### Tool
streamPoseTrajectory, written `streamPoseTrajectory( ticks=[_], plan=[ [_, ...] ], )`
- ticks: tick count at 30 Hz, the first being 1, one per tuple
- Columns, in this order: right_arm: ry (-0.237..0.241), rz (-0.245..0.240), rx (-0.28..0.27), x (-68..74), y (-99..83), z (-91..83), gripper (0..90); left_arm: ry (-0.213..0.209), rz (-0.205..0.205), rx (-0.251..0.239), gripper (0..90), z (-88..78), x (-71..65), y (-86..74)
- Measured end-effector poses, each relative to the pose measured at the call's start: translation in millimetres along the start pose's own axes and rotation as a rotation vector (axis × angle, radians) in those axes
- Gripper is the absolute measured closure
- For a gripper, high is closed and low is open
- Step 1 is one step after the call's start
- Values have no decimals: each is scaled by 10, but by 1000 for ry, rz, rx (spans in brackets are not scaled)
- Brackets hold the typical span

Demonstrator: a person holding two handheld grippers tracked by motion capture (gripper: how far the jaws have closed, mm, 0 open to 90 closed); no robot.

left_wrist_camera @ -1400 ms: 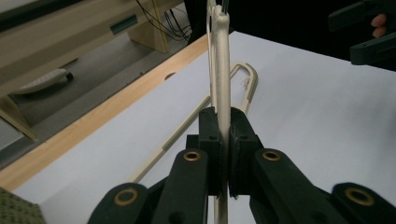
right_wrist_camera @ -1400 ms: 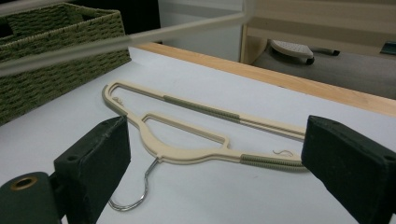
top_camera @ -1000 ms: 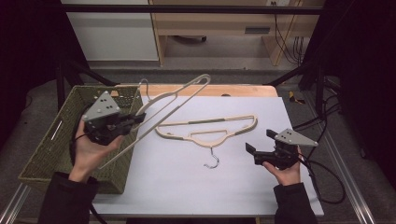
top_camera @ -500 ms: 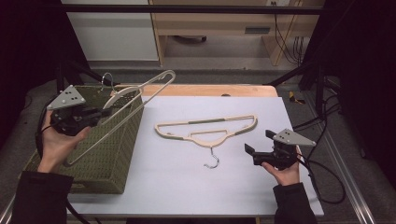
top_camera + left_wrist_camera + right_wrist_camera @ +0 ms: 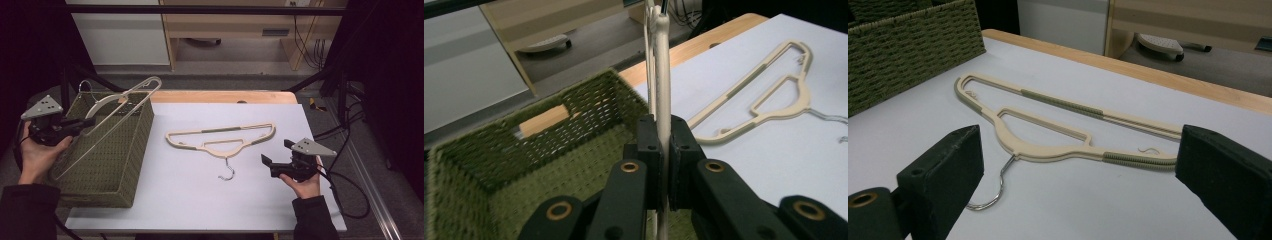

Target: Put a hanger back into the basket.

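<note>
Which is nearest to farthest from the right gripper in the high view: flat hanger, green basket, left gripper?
1. Flat hanger, on the white table just left of the right gripper.
2. Green basket, at the table's left edge.
3. Left gripper, over the basket's far side.

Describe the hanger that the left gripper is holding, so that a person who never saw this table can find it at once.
Start at the green woven basket on the left end of the white table. Above it, the left gripper is clamped on a cream plastic hanger that slants up over the basket. The other cream hanger lies flat on the table with its metal hook toward the person; this one is in the air.
</note>
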State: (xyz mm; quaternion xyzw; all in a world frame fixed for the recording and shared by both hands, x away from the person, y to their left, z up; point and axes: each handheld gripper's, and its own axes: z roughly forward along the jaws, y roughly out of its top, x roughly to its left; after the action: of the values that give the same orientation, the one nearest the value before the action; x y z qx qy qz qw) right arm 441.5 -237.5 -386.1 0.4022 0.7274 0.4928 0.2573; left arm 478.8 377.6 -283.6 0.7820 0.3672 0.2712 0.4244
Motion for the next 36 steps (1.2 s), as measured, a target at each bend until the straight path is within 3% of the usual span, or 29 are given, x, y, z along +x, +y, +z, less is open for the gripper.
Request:
streamPoseTrajectory(
  ticks=[6, 17, 20, 26, 31, 36],
  plan=[
    [0, 5, -4, 5, 0, 1, 55, 38, -25, 38, 859, 21, 138, -148],
    [-2, 0, 2, 4, -5, 11, 51, 19, -105, 42, 859, 53, 289, -421],
    [-3, -2, 7, 9, -8, 20, 49, 19, -140, 44, 859, 66, 308, -523],
    [-2, -9, 9, 4, -10, 22, 49, 23, -161, 85, 859, 91, 323, -654],
    [-6, -3, 14, 16, -13, 33, 49, 12, -180, 117, 858, 226, 293, -728],
    [-6, -3, 14, 17, -13, 30, 49, 31, -207, 149, 854, 360, 277, -840]
  ],
)
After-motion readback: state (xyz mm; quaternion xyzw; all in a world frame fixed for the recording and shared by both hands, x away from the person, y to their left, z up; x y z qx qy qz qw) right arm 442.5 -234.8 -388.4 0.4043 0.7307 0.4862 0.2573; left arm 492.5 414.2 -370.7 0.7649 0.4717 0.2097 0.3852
